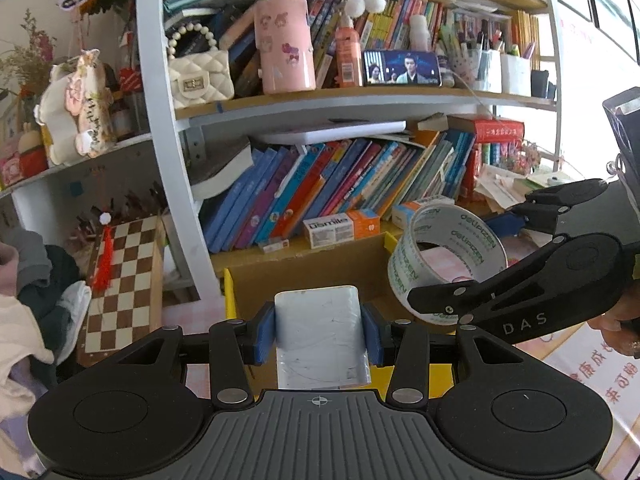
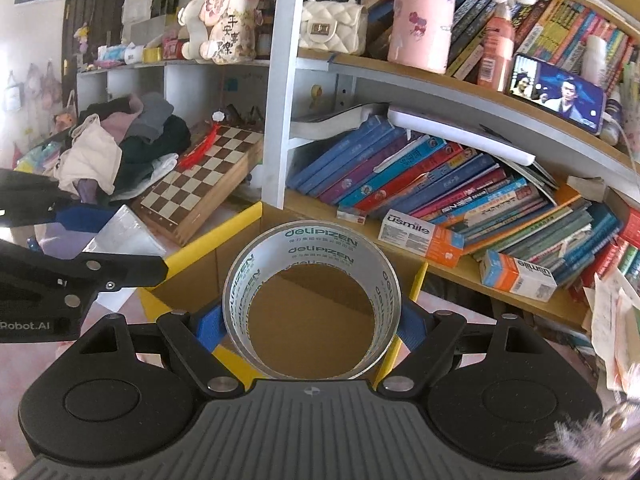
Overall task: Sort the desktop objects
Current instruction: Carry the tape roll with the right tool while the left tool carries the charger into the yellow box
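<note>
My left gripper (image 1: pixel 320 330) is shut on a flat white rectangular pack (image 1: pixel 320 332), held over the open cardboard box with yellow edges (image 1: pixel 304 276). My right gripper (image 2: pixel 310 326) is shut on a clear tape roll printed "delipizen" (image 2: pixel 312 264), held above the same box (image 2: pixel 308 312). In the left wrist view the tape roll (image 1: pixel 448 252) and the right gripper (image 1: pixel 460 268) show at the right. In the right wrist view the left gripper (image 2: pixel 104 236) and its white pack (image 2: pixel 124 236) show at the left.
A crowded bookshelf stands behind the box, with leaning books (image 1: pixel 332 184), usmile boxes (image 1: pixel 340 228), a pink cylinder (image 1: pixel 284 44), a cream handbag (image 1: pixel 198 74) and a phone playing video (image 1: pixel 402 68). A chessboard (image 1: pixel 124 280) leans at the left beside piled clothes (image 2: pixel 120 148). Loose papers (image 2: pixel 616 320) lie right.
</note>
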`<state>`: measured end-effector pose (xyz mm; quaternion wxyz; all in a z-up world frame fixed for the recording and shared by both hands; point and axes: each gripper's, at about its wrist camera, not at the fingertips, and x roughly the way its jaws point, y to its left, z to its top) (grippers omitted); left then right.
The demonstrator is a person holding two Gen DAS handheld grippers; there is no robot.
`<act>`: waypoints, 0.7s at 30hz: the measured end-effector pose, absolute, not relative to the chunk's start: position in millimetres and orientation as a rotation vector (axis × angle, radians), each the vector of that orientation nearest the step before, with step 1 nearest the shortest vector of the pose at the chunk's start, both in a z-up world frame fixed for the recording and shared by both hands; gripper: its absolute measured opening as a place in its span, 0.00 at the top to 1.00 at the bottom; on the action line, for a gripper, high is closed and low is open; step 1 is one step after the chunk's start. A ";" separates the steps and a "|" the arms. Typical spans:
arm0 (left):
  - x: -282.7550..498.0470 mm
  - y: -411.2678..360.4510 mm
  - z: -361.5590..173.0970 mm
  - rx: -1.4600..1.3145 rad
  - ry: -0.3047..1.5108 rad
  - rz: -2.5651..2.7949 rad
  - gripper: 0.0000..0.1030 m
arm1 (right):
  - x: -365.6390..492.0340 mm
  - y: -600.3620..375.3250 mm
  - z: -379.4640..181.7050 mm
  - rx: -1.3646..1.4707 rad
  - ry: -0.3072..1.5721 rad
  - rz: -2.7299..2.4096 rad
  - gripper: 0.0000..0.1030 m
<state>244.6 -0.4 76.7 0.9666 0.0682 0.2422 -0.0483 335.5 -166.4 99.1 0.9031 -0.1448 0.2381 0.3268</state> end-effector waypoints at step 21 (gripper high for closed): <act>359.9 2.5 25.8 0.240 0.745 -0.086 0.58 | 450.1 -110.8 43.4 -0.610 0.615 0.848 0.20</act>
